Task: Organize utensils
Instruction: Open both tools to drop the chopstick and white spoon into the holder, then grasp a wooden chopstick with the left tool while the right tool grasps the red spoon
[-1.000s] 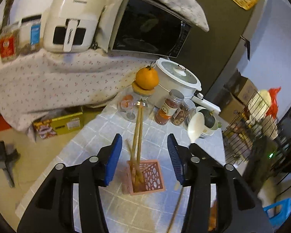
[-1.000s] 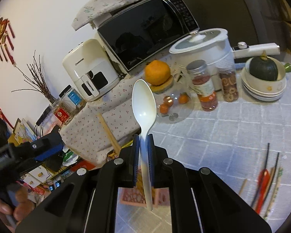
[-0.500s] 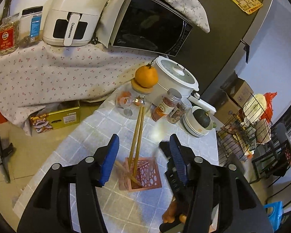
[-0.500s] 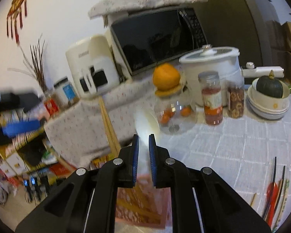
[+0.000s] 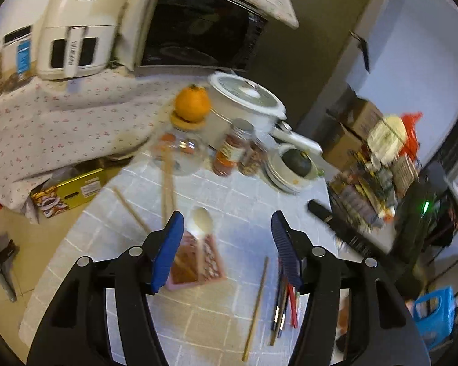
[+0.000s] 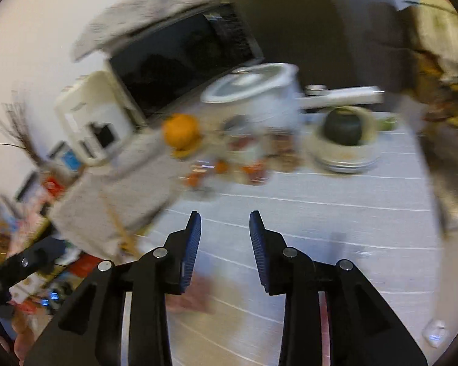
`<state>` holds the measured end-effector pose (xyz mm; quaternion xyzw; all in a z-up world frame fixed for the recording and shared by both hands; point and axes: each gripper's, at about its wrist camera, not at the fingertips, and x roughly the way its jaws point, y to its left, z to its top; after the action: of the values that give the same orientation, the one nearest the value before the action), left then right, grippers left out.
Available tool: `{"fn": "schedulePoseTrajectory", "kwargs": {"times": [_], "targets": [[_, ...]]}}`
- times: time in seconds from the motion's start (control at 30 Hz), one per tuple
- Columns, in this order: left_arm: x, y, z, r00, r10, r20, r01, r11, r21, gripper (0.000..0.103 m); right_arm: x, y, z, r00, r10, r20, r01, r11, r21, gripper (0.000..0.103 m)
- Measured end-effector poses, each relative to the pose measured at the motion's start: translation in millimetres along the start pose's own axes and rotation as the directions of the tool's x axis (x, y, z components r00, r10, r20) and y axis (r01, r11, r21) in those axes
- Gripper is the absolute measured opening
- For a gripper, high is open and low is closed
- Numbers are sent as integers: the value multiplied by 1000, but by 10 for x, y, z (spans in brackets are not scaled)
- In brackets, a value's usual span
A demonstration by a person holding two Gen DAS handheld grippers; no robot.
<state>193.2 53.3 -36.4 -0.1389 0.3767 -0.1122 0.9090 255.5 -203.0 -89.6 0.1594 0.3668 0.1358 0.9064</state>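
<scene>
The pink lattice holder (image 5: 209,270) stands on the tiled table, just past my left gripper's left finger. A white spoon (image 5: 201,222) and several wooden chopsticks (image 5: 167,183) stick up out of it. My left gripper (image 5: 227,239) hangs over the table with its jaws opening and nothing between them. One wooden chopstick (image 5: 256,305) and a bundle of dark and red chopsticks (image 5: 285,303) lie on the table to its right. My right gripper (image 6: 226,231) is empty, its jaws opening above the blurred holder (image 6: 195,294).
At the table's back stand a white cooker (image 5: 244,100), an orange on a glass jar (image 5: 192,106), two spice jars (image 5: 233,149) and stacked bowls with a green squash (image 5: 294,164). A wire rack (image 5: 369,177) crowds the right side. The table edge (image 5: 85,210) drops off at left.
The white spoon has left my right gripper and now stands in the pink holder. The right gripper has opened and swung away to the right. My left gripper's jaws stand wider.
</scene>
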Motion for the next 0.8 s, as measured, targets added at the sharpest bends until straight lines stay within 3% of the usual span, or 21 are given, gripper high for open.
{"fn": "schedulePoseTrajectory", "kwargs": {"times": [0.13, 0.2, 0.27, 0.4, 0.6, 0.67, 0.8], "targets": [[197, -334, -158, 998, -11, -61, 16, 996, 91, 59, -87, -524, -91, 982, -71, -173, 90, 990, 106, 36], [322, -473, -253, 995, -17, -102, 30, 992, 126, 59, -1, -681, -249, 949, -116, -292, 149, 984, 94, 36], [491, -630, -382, 988, -18, -156, 44, 985, 164, 59, 91, -747, -361, 922, -160, -353, 191, 980, 56, 36], [838, -842, -619, 966, 14, -259, 45, 975, 220, 59, 127, -837, -406, 912, -161, -378, 193, 980, 47, 35], [1440, -919, -954, 922, 93, -376, 17, 960, 281, 59, 164, -903, -352, 911, -127, -392, 174, 981, 87, 26], [1600, -894, -1023, 910, 96, -404, 21, 961, 275, 56, 141, -886, -314, 917, -115, -383, 163, 982, 95, 26], [1990, -755, -1135, 868, 106, -484, 7, 974, 226, 49, 95, -850, -278, 924, -88, -373, 138, 984, 109, 25]]}}
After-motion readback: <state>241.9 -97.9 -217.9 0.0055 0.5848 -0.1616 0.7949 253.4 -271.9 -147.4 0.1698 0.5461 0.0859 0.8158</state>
